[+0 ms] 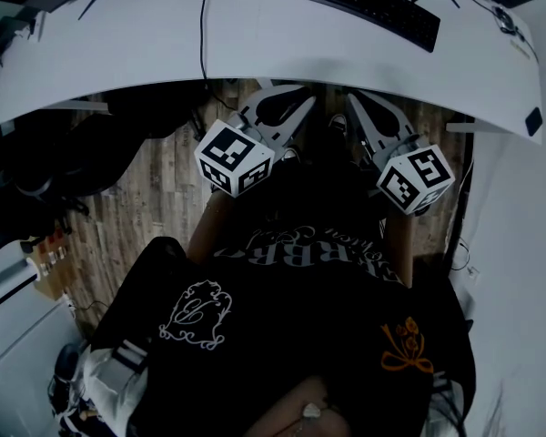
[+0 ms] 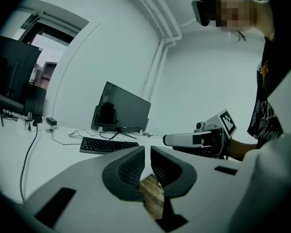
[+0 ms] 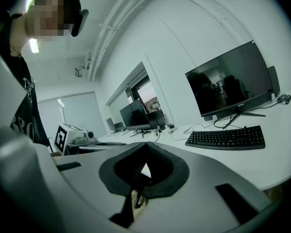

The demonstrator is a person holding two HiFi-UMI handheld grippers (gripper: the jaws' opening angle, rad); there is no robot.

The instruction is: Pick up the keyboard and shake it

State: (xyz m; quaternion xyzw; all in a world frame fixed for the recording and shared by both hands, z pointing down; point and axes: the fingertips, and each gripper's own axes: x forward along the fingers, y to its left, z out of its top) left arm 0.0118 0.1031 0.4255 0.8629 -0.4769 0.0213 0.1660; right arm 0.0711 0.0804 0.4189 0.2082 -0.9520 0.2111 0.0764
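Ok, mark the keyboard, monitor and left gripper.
keyboard (image 1: 369,7), head view, middle of its keys.
monitor (image 3: 229,84), right gripper view, screen centre.
left gripper (image 2: 148,152), left gripper view, between its fingertips.

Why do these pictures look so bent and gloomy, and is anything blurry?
Head view: dim overall, the desk edge bows like an arc, and the keyboard looks sharp. Left gripper view: round black corners from a wide lens, and straight lines bend. Right gripper view: same dark rim; the monitor screen mirrors the room.
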